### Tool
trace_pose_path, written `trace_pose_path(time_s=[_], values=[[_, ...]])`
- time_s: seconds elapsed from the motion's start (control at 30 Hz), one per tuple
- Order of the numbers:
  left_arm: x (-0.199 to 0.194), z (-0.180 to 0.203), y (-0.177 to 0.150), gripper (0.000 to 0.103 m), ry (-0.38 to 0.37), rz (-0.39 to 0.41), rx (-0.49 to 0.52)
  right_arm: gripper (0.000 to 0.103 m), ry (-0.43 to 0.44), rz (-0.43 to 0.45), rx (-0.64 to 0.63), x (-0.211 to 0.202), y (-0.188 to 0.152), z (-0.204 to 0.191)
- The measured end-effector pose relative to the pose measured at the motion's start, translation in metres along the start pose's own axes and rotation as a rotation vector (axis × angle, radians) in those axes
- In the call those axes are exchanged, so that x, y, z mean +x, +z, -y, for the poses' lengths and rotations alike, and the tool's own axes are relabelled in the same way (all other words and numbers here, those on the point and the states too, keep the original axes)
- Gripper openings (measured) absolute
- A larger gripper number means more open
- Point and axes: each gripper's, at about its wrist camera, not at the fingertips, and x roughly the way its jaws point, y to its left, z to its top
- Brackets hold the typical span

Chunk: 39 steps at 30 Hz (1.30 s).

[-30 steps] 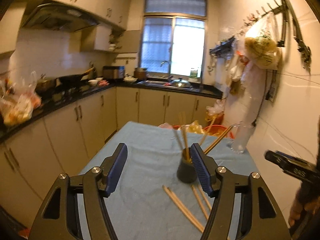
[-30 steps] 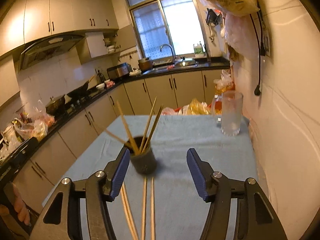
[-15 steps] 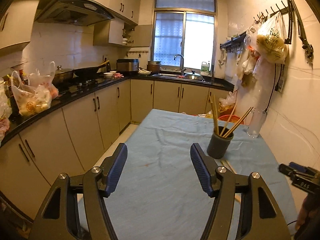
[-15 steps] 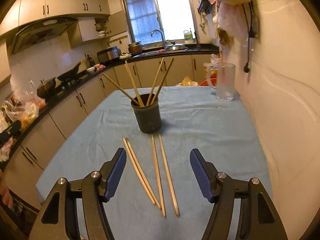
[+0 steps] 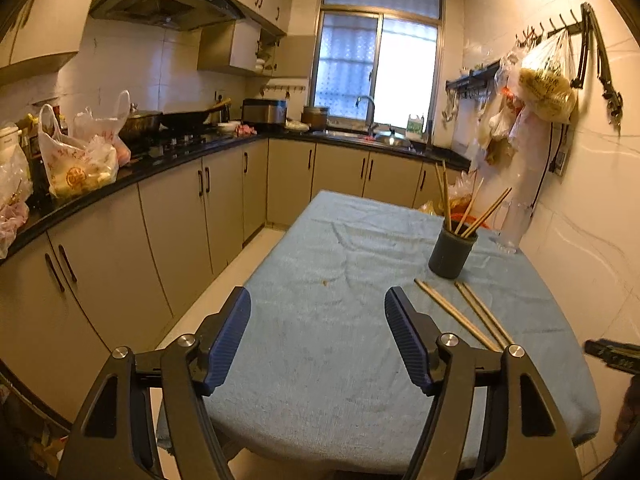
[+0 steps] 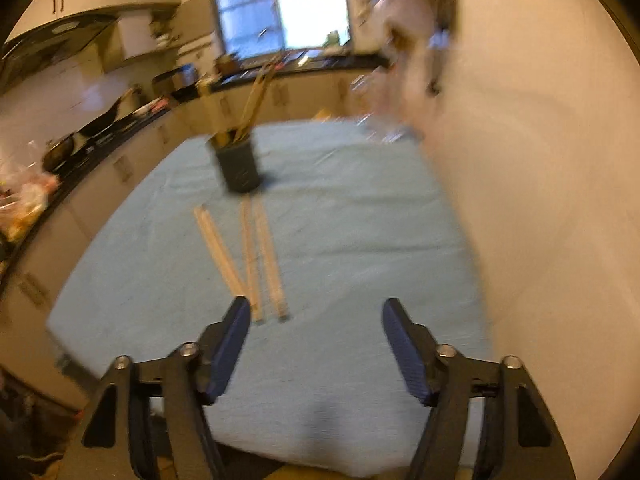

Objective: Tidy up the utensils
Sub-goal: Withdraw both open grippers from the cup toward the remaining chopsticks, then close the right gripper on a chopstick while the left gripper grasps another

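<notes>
A dark grey utensil cup [image 5: 452, 254] with several wooden chopsticks standing in it sits on the blue-cloth table [image 5: 340, 340], far right. It also shows blurred in the right wrist view [image 6: 239, 169]. Several loose chopsticks [image 5: 464, 314] lie flat on the cloth just in front of the cup; in the right wrist view the loose chopsticks [image 6: 248, 258] reach almost to my left finger. My left gripper [image 5: 318, 330] is open and empty above the table's near end. My right gripper [image 6: 316, 334] is open and empty, near the table's near edge.
A clear glass pitcher [image 5: 514, 226] stands by the right wall behind the cup. The white wall [image 6: 540, 200] runs along the table's right side. Kitchen counters and cabinets [image 5: 168, 208] line the left, with bags on top.
Both grippers have pulled back from the cup toward the table's near end. The cup and loose chopsticks now sit farther away. The right wrist view is blurred by motion.
</notes>
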Motion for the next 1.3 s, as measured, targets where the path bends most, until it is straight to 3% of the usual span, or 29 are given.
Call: trace_pose_path(time_s=[0.03,0.1,0.2,0.33,0.53,1.0,1.17,1.3], values=[[0.006,0.001,0.000,0.069,0.001,-0.014,0.002,0.061,0.035,-0.029,-0.016,0.014,0.001,-0.007],[0.017,0.006,-0.001,0.069,-0.002,-0.035,0.001,0.044,0.087,-0.074,-0.056,0.038,0.003,-0.022],[0.039,0.014,-0.004,0.069,-0.020,-0.078,0.000,0.033,0.152,-0.137,-0.133,0.076,0.009,-0.047],[0.068,0.027,-0.008,0.069,-0.042,-0.140,0.022,0.033,0.170,-0.185,-0.206,0.119,0.024,-0.071],[0.106,0.038,-0.013,0.069,-0.073,-0.213,0.028,0.032,0.155,-0.277,-0.214,0.165,0.033,-0.077],[0.153,-0.005,-0.022,0.068,-0.106,-0.275,-0.085,0.034,0.078,-0.338,-0.252,0.175,0.036,-0.117],[0.161,-0.032,-0.021,0.068,-0.096,-0.299,-0.133,0.036,0.214,-0.413,-0.256,0.169,0.029,-0.145],[0.161,-0.038,-0.016,0.068,-0.091,-0.308,-0.135,0.037,0.241,-0.386,-0.249,0.162,0.031,-0.148]])
